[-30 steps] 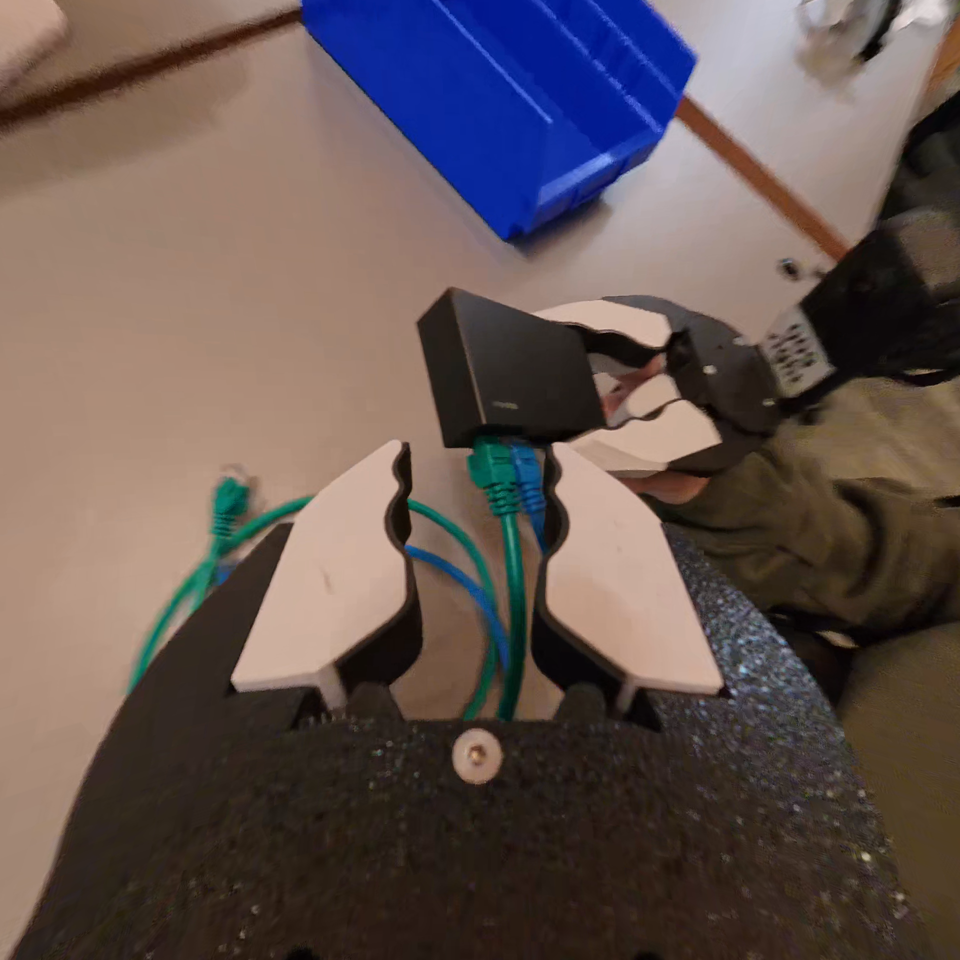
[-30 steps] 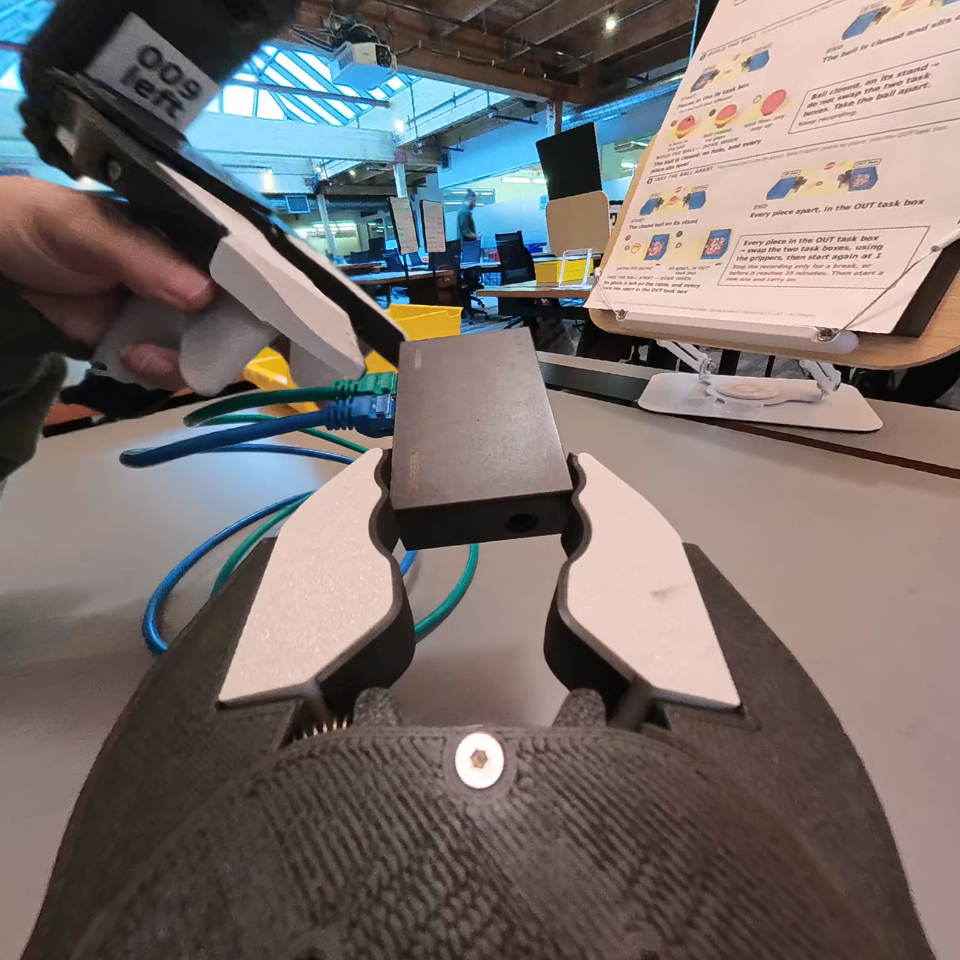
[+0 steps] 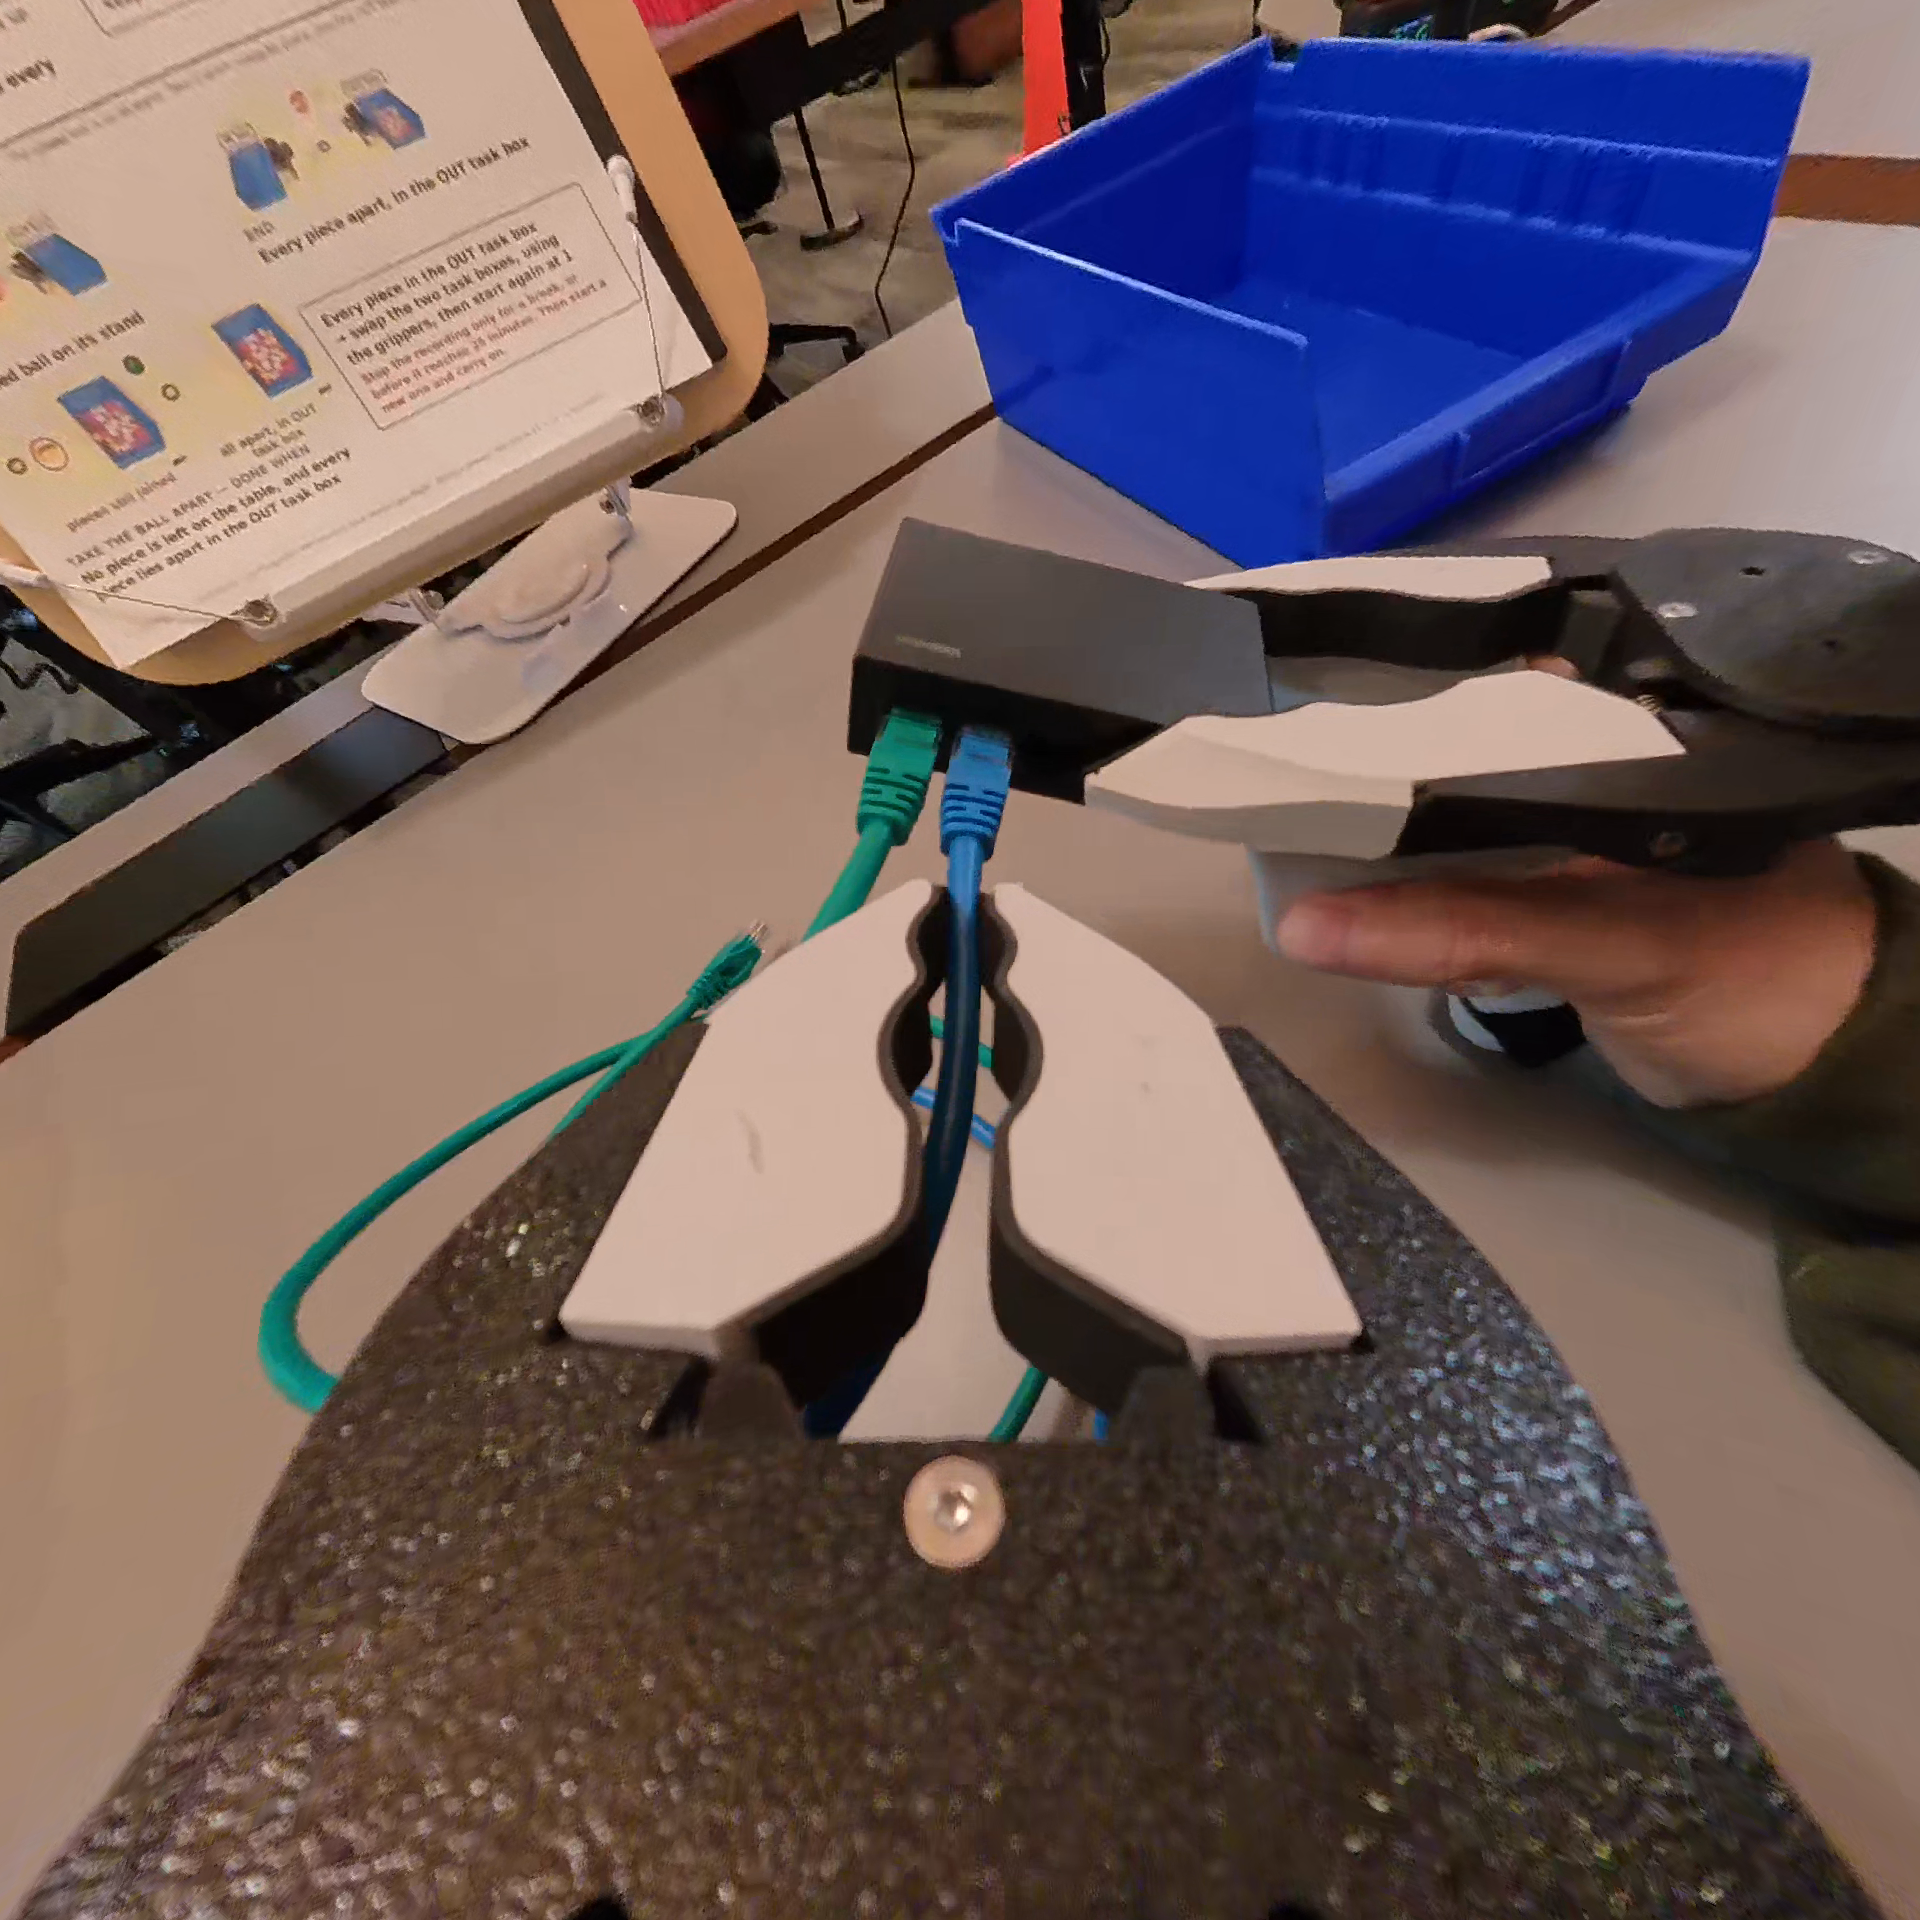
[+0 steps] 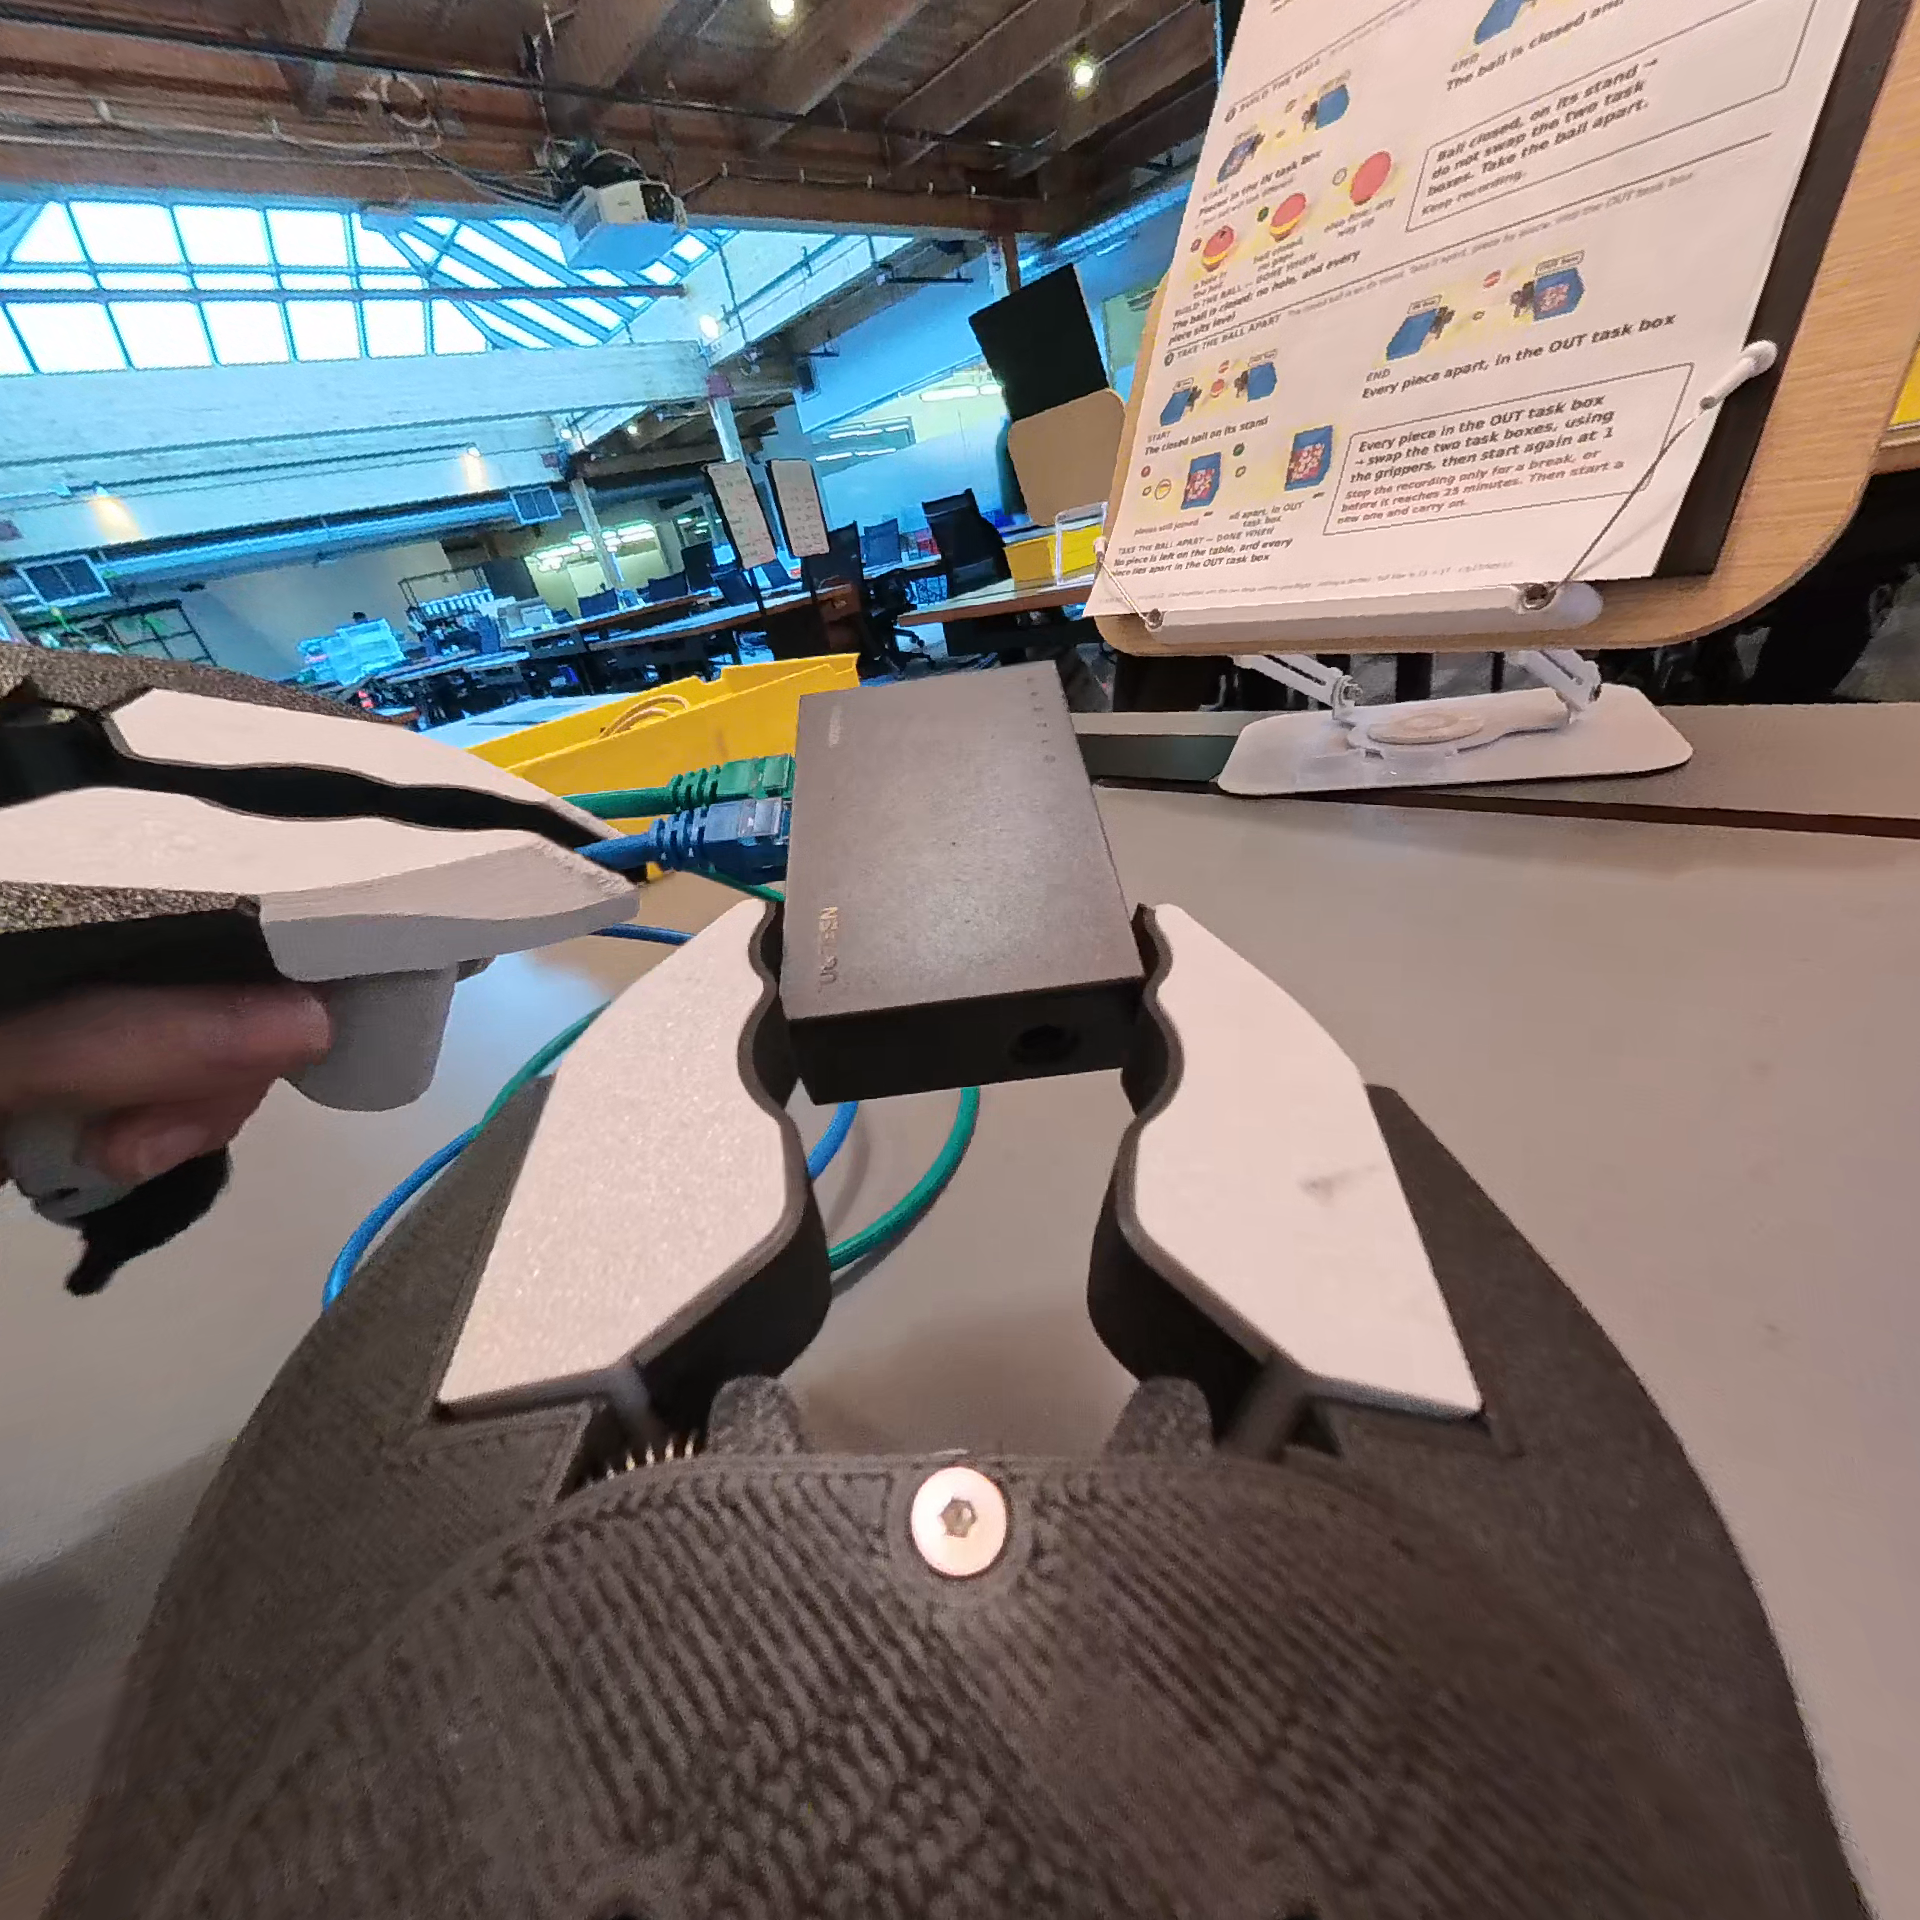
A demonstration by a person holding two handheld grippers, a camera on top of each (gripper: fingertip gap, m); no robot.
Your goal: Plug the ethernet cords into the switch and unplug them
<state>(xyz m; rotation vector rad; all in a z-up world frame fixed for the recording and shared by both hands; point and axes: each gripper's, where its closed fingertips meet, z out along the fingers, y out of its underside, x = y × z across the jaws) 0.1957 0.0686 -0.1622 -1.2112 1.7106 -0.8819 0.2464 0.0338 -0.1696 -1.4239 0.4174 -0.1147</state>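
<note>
Tongs [image 3: 964, 904]: black speckled body, 2 grey wavy fingers [image 3: 790, 1122], 1 silver screw [image 3: 954, 1510]; olive sleeve [image 3: 1849, 1122].

This is a big open workshop-style workspace, industrial in build. Overhead in the right wrist view run exposed wooden ceiling beams [image 4: 935, 62] with spot lamps, and a slanted glass skylight [image 4: 260, 301] lets in blue daylight. Farther back stand long rows of work tables [image 4: 665, 634] with dark office chairs [image 4: 961, 540] and white boards on stands [image 4: 769, 509]. A yellow plastic storage bin [image 4: 686, 732] sits near, and in the left wrist view a blue plastic storage bin [image 3: 1382, 301] rests on the grey work table [image 3: 520, 904]. A printed instruction sheet on a wooden stand [image 3: 312, 312] marks a staffed workstation.
</note>
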